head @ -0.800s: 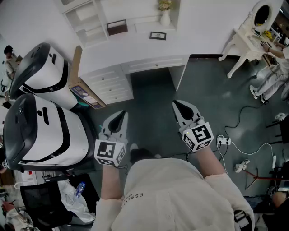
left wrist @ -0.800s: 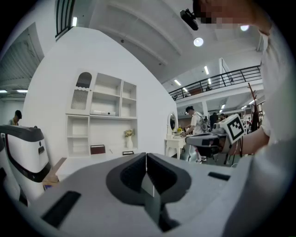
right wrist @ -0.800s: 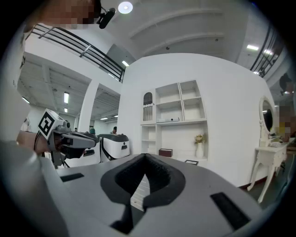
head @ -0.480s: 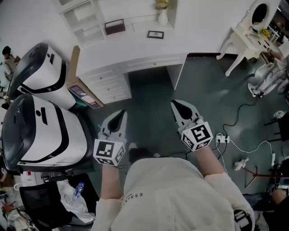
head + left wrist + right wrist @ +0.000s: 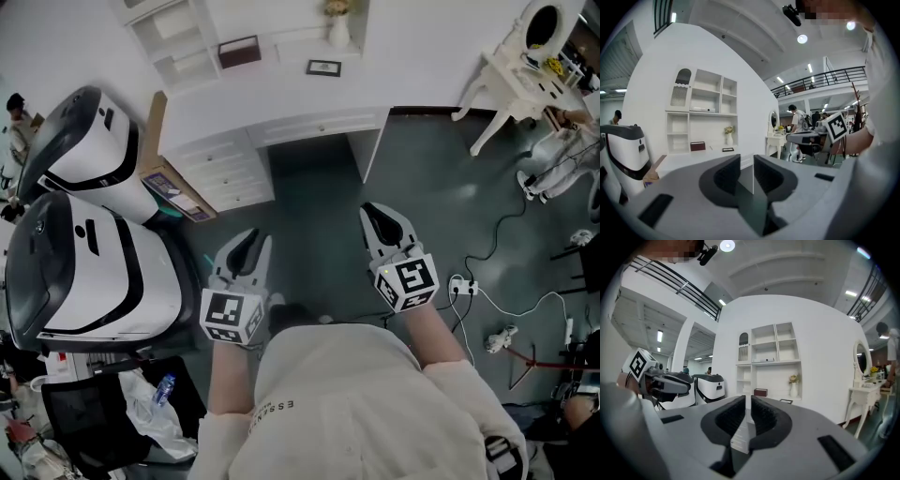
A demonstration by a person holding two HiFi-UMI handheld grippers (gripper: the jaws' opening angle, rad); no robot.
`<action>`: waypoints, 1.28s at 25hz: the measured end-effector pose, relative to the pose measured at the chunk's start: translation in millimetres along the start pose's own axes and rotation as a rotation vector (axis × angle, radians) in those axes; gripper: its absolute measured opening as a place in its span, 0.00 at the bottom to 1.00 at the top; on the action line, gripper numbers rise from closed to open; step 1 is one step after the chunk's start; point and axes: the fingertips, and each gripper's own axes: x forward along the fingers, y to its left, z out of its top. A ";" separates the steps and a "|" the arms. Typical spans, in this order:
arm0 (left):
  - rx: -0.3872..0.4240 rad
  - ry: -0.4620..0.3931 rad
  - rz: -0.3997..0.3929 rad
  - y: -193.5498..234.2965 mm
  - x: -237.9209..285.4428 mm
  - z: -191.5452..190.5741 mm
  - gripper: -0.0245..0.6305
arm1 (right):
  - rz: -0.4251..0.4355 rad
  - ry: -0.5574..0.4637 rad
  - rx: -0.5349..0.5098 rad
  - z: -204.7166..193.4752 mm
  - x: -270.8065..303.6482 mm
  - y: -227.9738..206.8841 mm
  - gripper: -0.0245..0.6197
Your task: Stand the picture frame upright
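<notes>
The picture frame (image 5: 324, 67) lies flat on the white desk (image 5: 281, 108), towards its back edge. Both grippers hang over the floor well short of the desk, nothing between their jaws. The left gripper (image 5: 251, 238) is a crack apart and the right gripper (image 5: 376, 215) is closed.

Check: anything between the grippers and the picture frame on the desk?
Nothing visible. Only bare floor lies between the left gripper, the right gripper and the white desk. The picture frame lies flat on the desktop, apart from the vase behind it and the brown box beside it.
</notes>
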 end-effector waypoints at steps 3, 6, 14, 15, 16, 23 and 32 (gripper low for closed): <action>-0.048 -0.011 0.015 4.6 3.1 1.9 0.23 | 0.018 0.032 0.054 -7.9 0.2 -8.1 0.34; -0.056 -0.001 0.020 9.0 9.3 2.3 0.23 | 0.002 0.035 0.058 -10.8 -1.8 -19.7 0.34; -0.075 0.023 -0.011 35.5 44.3 -8.2 0.23 | 0.009 0.060 0.067 -21.1 35.7 -31.5 0.34; -0.077 0.021 -0.013 42.3 51.5 -9.0 0.23 | 0.013 0.065 0.064 -22.2 44.7 -31.9 0.34; -0.078 0.020 -0.015 49.8 59.5 -9.2 0.23 | 0.015 0.069 0.059 -23.0 54.5 -33.2 0.34; -0.078 0.006 -0.049 123.4 124.2 -0.6 0.23 | -0.007 0.080 0.054 -18.6 148.4 -50.2 0.34; -0.105 0.009 -0.116 251.9 212.7 19.8 0.23 | -0.026 0.123 0.032 5.0 299.1 -61.1 0.34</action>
